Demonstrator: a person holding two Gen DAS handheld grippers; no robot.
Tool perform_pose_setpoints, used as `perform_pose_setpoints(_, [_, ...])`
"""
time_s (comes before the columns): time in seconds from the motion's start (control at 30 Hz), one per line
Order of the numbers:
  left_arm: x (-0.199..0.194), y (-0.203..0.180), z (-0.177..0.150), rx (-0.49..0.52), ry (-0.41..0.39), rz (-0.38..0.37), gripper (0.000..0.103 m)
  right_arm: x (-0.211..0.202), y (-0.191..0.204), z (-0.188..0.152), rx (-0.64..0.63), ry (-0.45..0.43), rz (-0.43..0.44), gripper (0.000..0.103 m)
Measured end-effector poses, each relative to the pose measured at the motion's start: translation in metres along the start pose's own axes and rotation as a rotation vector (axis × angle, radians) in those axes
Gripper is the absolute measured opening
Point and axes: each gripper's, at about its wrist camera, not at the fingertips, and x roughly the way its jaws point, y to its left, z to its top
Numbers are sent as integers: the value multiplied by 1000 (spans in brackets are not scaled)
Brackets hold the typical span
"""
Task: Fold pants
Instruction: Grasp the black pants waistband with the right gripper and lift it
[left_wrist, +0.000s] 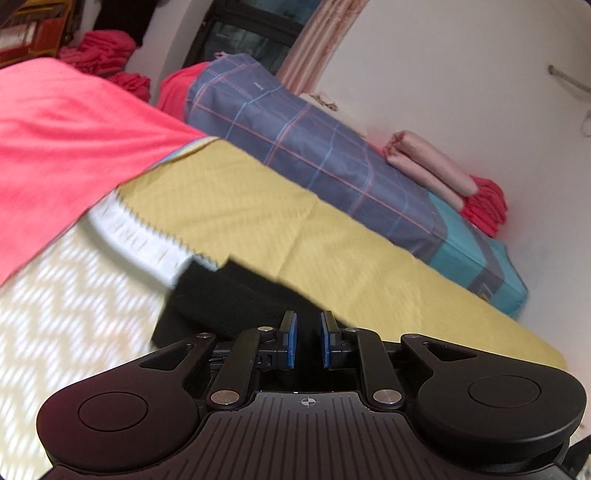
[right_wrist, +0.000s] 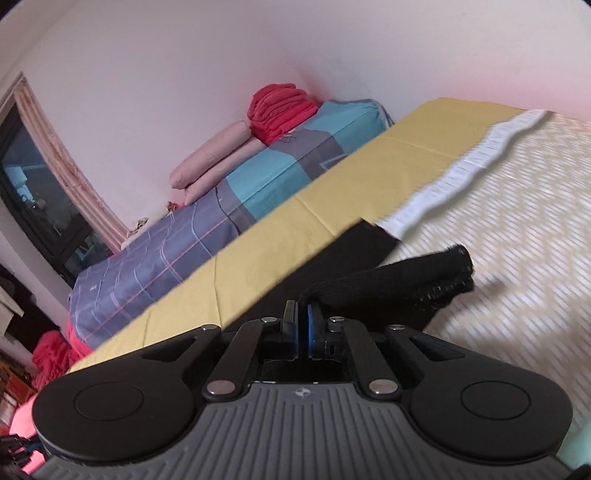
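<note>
The black pants (left_wrist: 229, 295) lie on the bed where the yellow cloth meets the chevron cover. In the left wrist view my left gripper (left_wrist: 308, 328) is shut on the pants, with black fabric filling the gap between its blue pads (left_wrist: 291, 343). In the right wrist view my right gripper (right_wrist: 302, 314) is shut on a thin edge of the pants (right_wrist: 388, 280). A thick folded part with a ribbed hem sticks out to the right above the cover. Both views are blurred by motion.
A yellow cloth (left_wrist: 295, 229) and a cream chevron cover (left_wrist: 74, 314) are spread over the bed. A coral cloth (left_wrist: 74, 129) lies at the left. A plaid and teal mattress (right_wrist: 184, 240) along the wall bears pink rolls (right_wrist: 210, 158) and a red stack (right_wrist: 280, 107).
</note>
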Motion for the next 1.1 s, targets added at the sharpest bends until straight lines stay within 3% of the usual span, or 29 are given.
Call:
perform_pose_setpoints(0.1, [48, -5, 25, 30, 0, 88, 73, 59, 5, 27, 44, 48, -19, 7])
perform_pose_setpoints(0.23, [102, -4, 38, 29, 70, 150, 75, 140, 11, 43, 40, 73, -67, 7])
perform_pose_setpoints(0.3, [108, -7, 35, 38, 81, 145, 87, 172, 10, 43, 29, 89, -71, 8])
perform_pose_setpoints(0.4, [91, -13, 29, 86, 55, 127, 103, 183, 18, 37, -24, 69, -123, 21])
perform_pose_setpoints(0.47, [74, -15, 26, 121, 20, 130, 103, 174, 26, 36, -77, 11, -133, 60])
perform_pose_setpoints(0.57, [45, -14, 16, 168, -47, 151, 103, 156, 48, 33, -193, -63, -225, 61])
perform_pose_setpoints(0.63, [26, -12, 3, 179, -115, 149, 103, 146, 76, 25, -299, -49, -152, 64])
perform_pose_setpoints(0.73, [10, -6, -24, 175, -153, 154, 103, 140, 138, -4, -465, 60, 60, 74])
perform_pose_setpoints(0.83, [0, 1, -49, 179, -142, 179, 103, 147, 215, -55, -654, 206, 261, 73])
perform_pose_setpoints(0.97, [-14, 22, -74, 140, -118, 150, 103, 159, 314, -142, -872, 381, 503, 64])
perform_pose_setpoints(1.03, [-16, 31, -84, 147, -119, 153, 103, 169, 357, -184, -955, 462, 575, 63])
perform_pose_setpoints(1.1, [-14, 39, -90, 135, -114, 170, 103, 180, 392, -221, -1025, 512, 583, 63])
